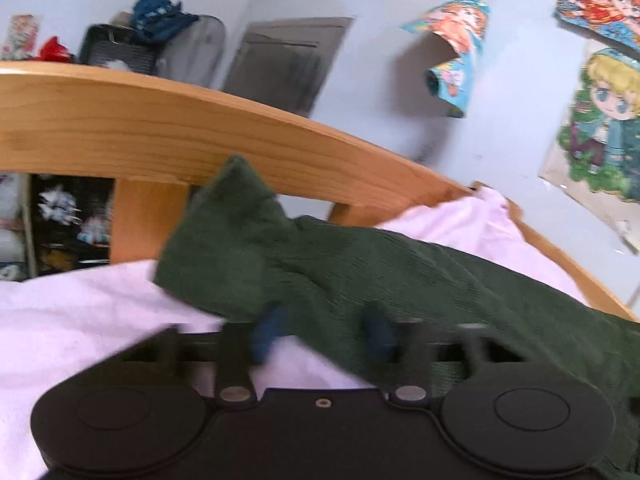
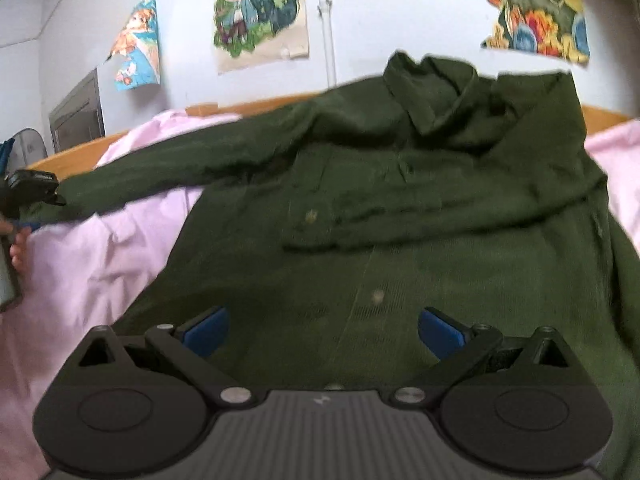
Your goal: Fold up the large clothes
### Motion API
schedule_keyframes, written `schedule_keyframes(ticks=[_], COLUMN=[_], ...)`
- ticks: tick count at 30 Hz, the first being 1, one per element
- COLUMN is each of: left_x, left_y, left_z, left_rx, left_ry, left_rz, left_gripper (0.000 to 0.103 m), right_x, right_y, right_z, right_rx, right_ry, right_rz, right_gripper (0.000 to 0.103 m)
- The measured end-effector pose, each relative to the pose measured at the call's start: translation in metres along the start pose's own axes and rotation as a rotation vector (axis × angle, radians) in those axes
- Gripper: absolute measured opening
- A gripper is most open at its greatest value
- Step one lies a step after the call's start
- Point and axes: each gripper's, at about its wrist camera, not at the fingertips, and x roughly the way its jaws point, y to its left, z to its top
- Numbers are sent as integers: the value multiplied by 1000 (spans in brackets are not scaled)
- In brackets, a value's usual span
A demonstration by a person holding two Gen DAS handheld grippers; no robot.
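My left gripper [image 1: 322, 334] is showing its blue fingertips [image 1: 267, 336] standing apart, with the sleeve [image 1: 240, 240] of the dark green shirt [image 2: 400, 208] running between them; through the blur I cannot tell whether the pads are pressing on the cloth. My right gripper [image 2: 322, 332] is hanging over the shirt's lower front with its blue fingers [image 2: 206, 330] spread wide and pinching nothing. The shirt is lying front up on the pink sheet [image 2: 100, 260], collar toward the wall, one sleeve stretching out to the left. The wooden bed rail [image 1: 160, 136] is curving behind the sleeve, and cartoon posters [image 2: 256, 8] are hanging on the wall.
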Motion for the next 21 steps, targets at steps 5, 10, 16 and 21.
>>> schedule_keyframes(ticks=[5,10,16,21], left_x=[-24,-48,-97,-126], left_y=[-13,-55,-150,-239], left_z=[4,16,16,-35], left_rx=[83,199,384,567], left_ry=[-102,-239,-397,-286], left_rz=[-21,-166,-553,-939], left_gripper=[9,7,7,7], right_x=[-8,-9,-15,-26], right_y=[9,3,-23,-59], right_z=[-6,2,13,21], right_rx=[-85,-88,-31,35], right_ry=[-12,-55,-105,-145], right_rz=[37,12,-76,-211], right_gripper=[103,103,103,103])
